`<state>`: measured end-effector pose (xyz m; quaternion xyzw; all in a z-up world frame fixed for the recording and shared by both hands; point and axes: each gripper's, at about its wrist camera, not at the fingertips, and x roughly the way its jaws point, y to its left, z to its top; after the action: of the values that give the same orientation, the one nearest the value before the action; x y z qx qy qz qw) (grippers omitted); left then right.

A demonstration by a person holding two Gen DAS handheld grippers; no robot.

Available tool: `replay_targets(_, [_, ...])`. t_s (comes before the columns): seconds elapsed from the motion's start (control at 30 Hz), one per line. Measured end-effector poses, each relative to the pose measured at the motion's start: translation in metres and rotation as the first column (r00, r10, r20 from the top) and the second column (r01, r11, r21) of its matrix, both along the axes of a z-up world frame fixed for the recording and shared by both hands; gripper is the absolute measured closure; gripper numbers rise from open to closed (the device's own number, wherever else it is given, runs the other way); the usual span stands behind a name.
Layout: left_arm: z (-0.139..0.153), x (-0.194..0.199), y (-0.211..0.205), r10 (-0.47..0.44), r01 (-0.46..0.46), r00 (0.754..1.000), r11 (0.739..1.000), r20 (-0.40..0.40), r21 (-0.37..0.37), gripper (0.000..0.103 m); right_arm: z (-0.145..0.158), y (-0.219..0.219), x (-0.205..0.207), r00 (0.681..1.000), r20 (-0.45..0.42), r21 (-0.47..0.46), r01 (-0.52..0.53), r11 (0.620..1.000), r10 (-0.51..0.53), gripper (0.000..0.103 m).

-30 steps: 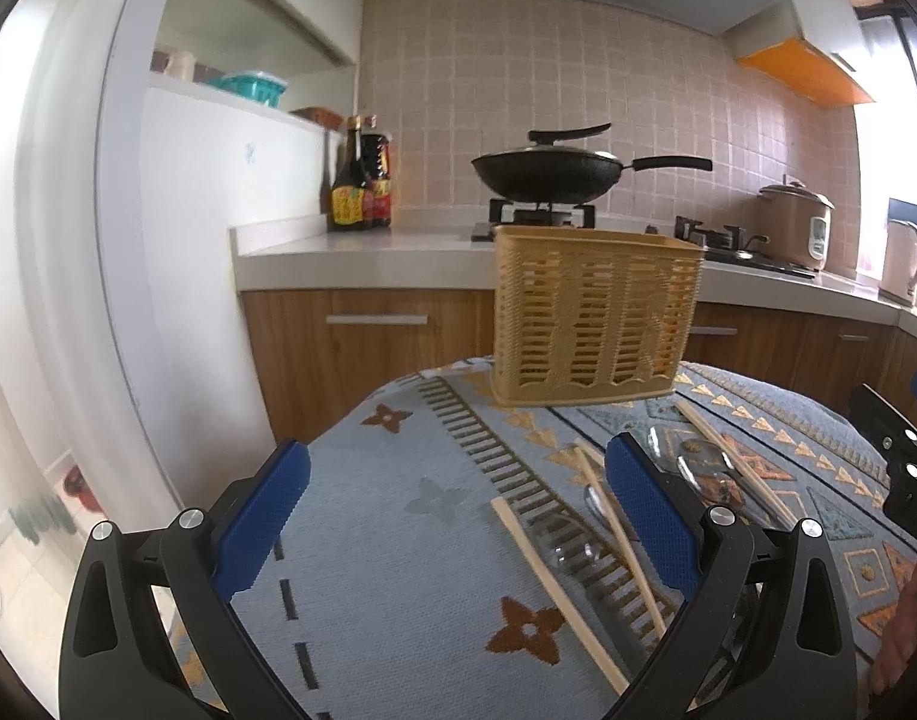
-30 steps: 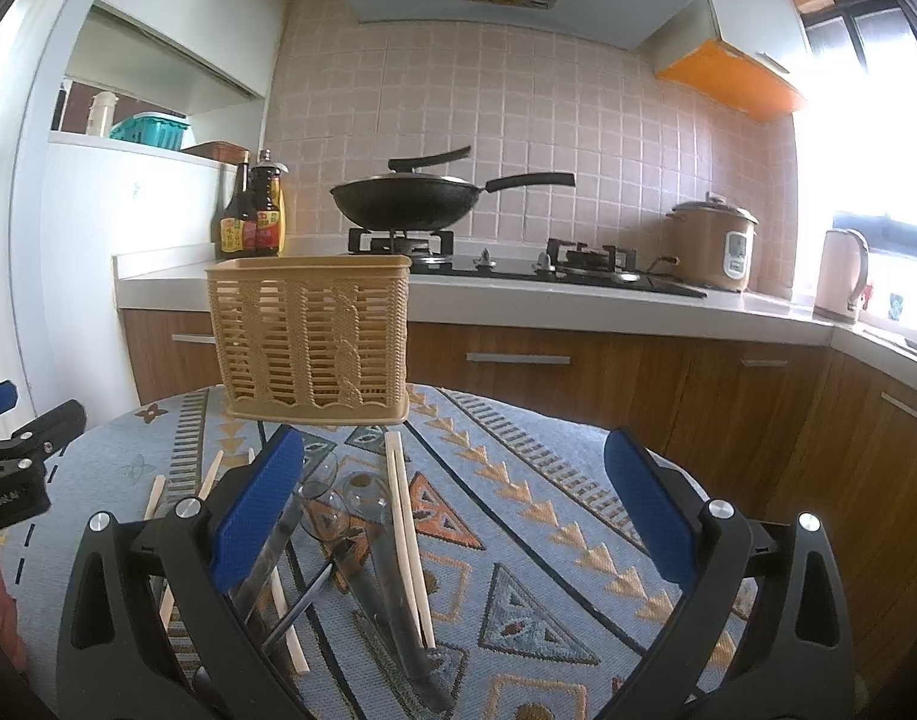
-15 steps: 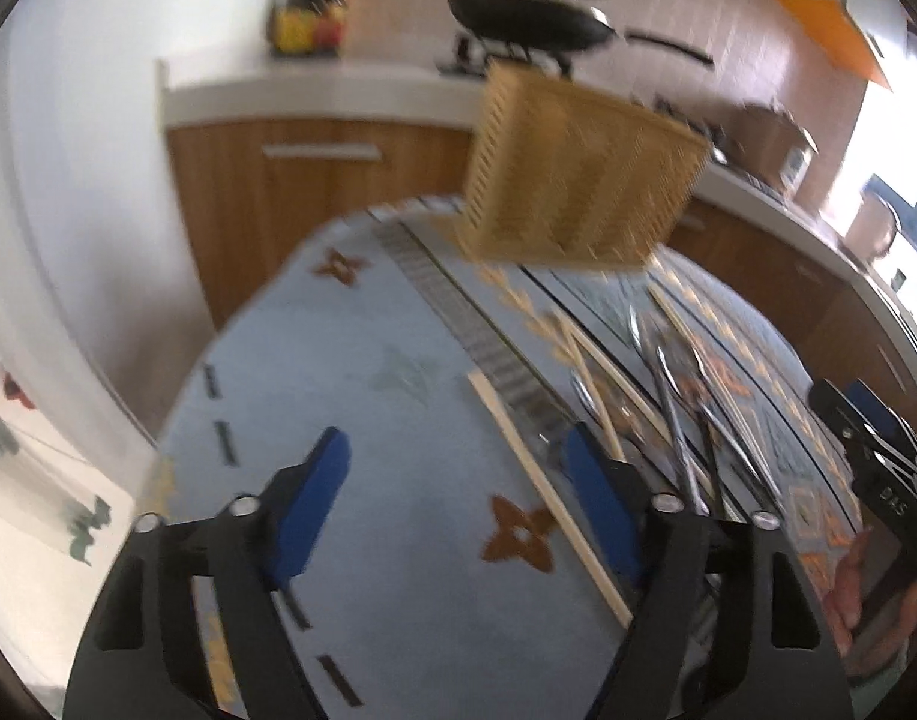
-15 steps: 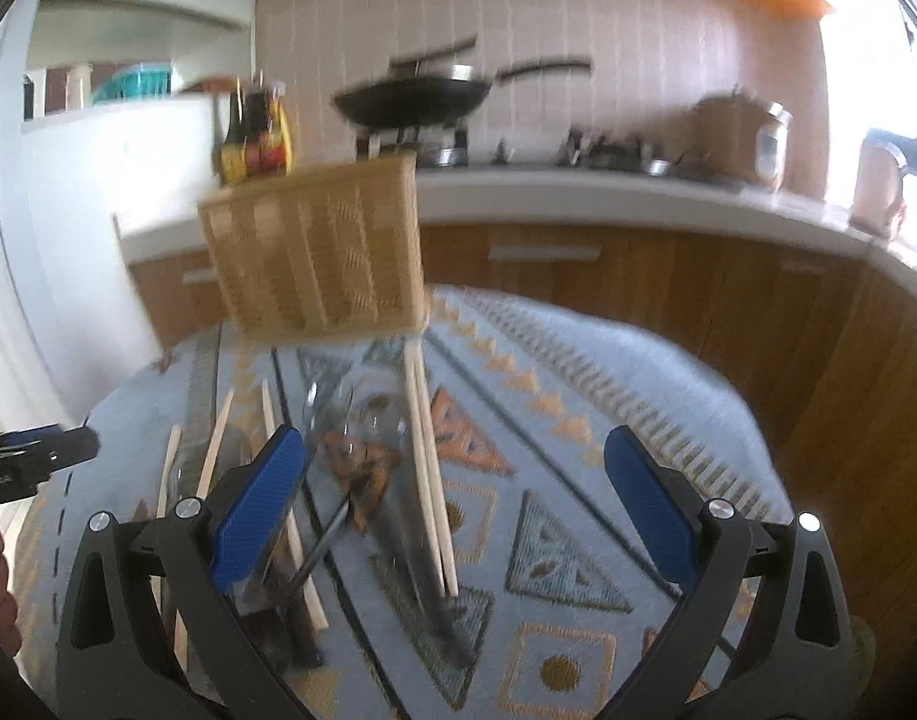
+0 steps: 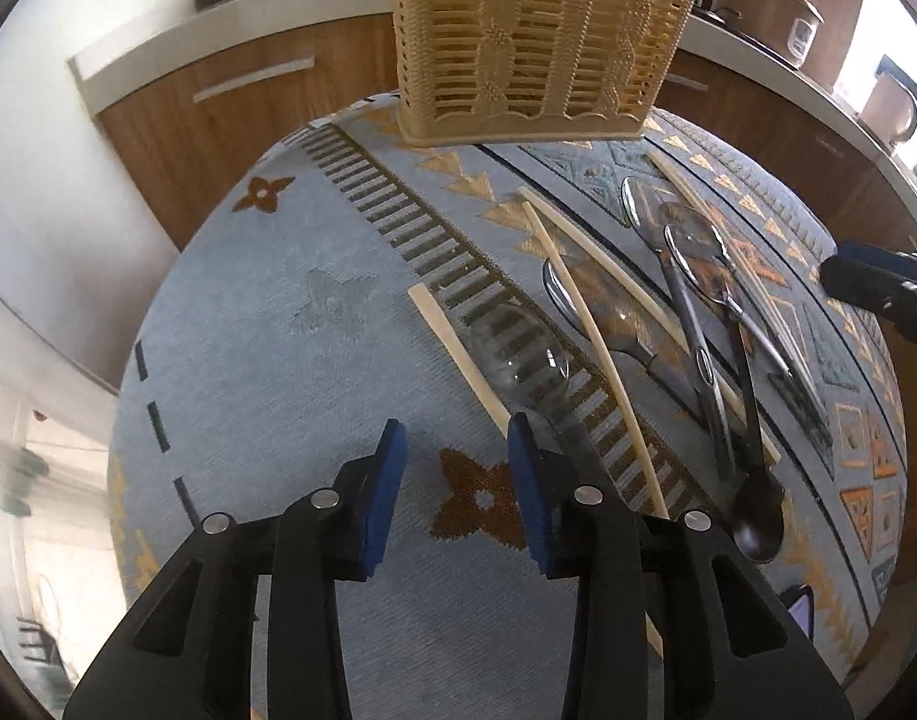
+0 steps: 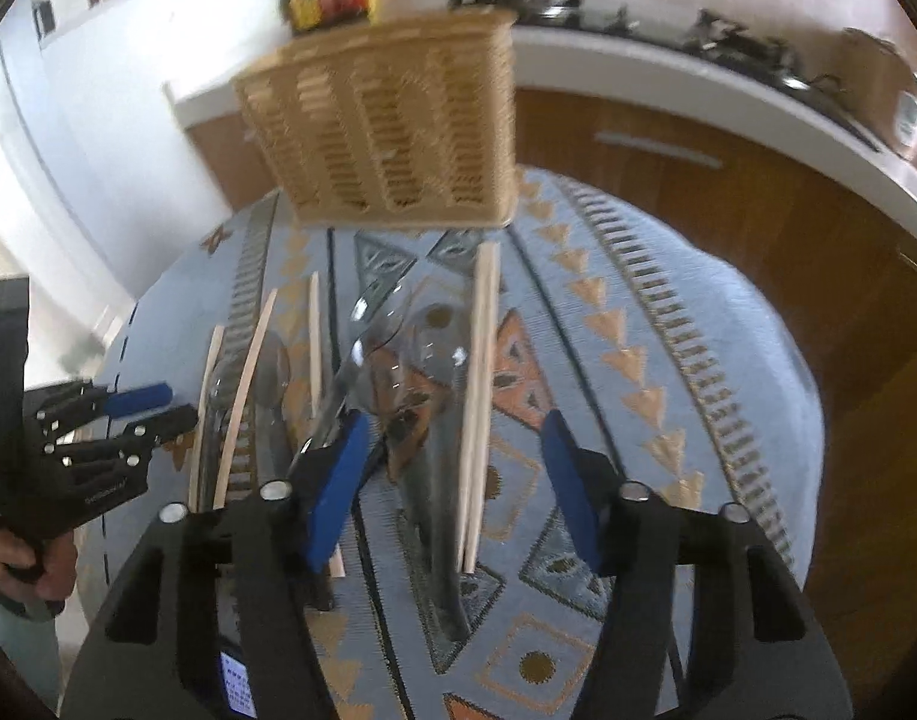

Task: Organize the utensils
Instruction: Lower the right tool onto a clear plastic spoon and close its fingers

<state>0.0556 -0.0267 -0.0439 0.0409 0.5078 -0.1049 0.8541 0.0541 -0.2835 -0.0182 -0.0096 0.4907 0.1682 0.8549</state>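
Utensils are seen scattered over a round counter point(image 5: 266, 324) covered with a pale blue patterned cloth. In the left wrist view, the left gripper point(image 5: 456, 441) is held low at the bottom centre of the frame, its blue pads set narrowly apart with nothing between them; only cloth shows in the gap. Just right of its right pad, the lower end of a wooden chopstick point(image 5: 458, 360) is seen, with a clear plastic spoon point(image 5: 518, 354) lying beside it. Further right, more chopsticks point(image 5: 590, 324) and metal spoons point(image 5: 698, 300) lie crossed over one another in the centre right of the frame. A woven tan basket point(image 5: 536, 36) stands upright at the top centre, at the far edge of the counter. In the right wrist view, which is blurred, the right gripper point(image 6: 452, 450) is held with its pads wide apart above a pair of chopsticks point(image 6: 479, 396) and the spoons, gripping nothing, and the basket appears at the upper centre.
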Motion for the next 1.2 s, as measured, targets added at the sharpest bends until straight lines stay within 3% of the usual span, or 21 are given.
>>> replay_targets(0.17, [0.004, 0.007, 0.008, -0.007, 0.007, 1.000, 1.000, -0.011, -0.010, 0.069, -0.015, 0.023, 0.019, 0.991, -0.091, -0.027, -0.097, 0.995, 0.094, 0.066])
replay_targets(0.2, [0.005, 0.006, 0.008, -0.014, 0.014, 1.000, 1.000, -0.006, -0.004, 0.071, -0.018, 0.027, 0.024, 0.987, -0.112, -0.018, -0.116, 0.993, 0.114, 0.066])
replay_targets(0.3, [-0.001, 0.005, 0.003, -0.025, 0.023, 1.000, 0.996, 0.019, 0.081, 0.092, -0.031, 0.029, 0.034, 0.980, -0.157, -0.003, -0.128, 0.992, 0.126, 0.066])
replay_targets(0.4, [0.001, 0.004, 0.008, -0.033, 0.032, 0.999, 0.997, 0.013, 0.067, 0.092, -0.037, 0.030, 0.038, 0.975, -0.163, 0.005, -0.153, 0.988, 0.151, 0.066])
replay_targets(0.5, [0.003, 0.009, 0.016, -0.023, 0.023, 1.000, 1.000, -0.013, 0.000, 0.091, -0.047, 0.032, 0.043, 0.969, -0.192, -0.014, -0.159, 0.987, 0.153, 0.066])
replay_targets(0.67, [0.004, 0.016, 0.036, -0.023, 0.014, 0.998, 0.984, -0.050, -0.177, 0.077, -0.050, 0.039, 0.042, 0.968, -0.175, -0.047, -0.189, 0.981, 0.178, 0.066])
replay_targets(0.77, [0.004, 0.011, 0.027, -0.035, 0.030, 0.999, 0.991, -0.039, -0.133, 0.077, -0.051, 0.045, 0.044, 0.968, -0.166, -0.081, -0.202, 0.976, 0.187, 0.066])
replay_targets(0.9, [0.004, 0.006, 0.007, -0.050, 0.050, 0.999, 0.999, -0.020, -0.006, 0.073, -0.053, 0.051, 0.047, 0.968, -0.165, -0.113, -0.211, 0.971, 0.191, 0.066])
replay_targets(1.1, [0.004, 0.008, 0.009, 0.005, -0.007, 0.998, 1.000, -0.057, -0.031, 0.073, -0.052, 0.056, 0.043, 0.971, -0.153, -0.115, -0.203, 0.972, 0.184, 0.066])
replay_targets(1.2, [0.003, 0.010, 0.011, 0.023, -0.029, 0.997, 0.996, -0.075, -0.081, 0.067, -0.053, 0.055, 0.041, 0.971, -0.146, -0.099, -0.205, 0.974, 0.190, 0.066])
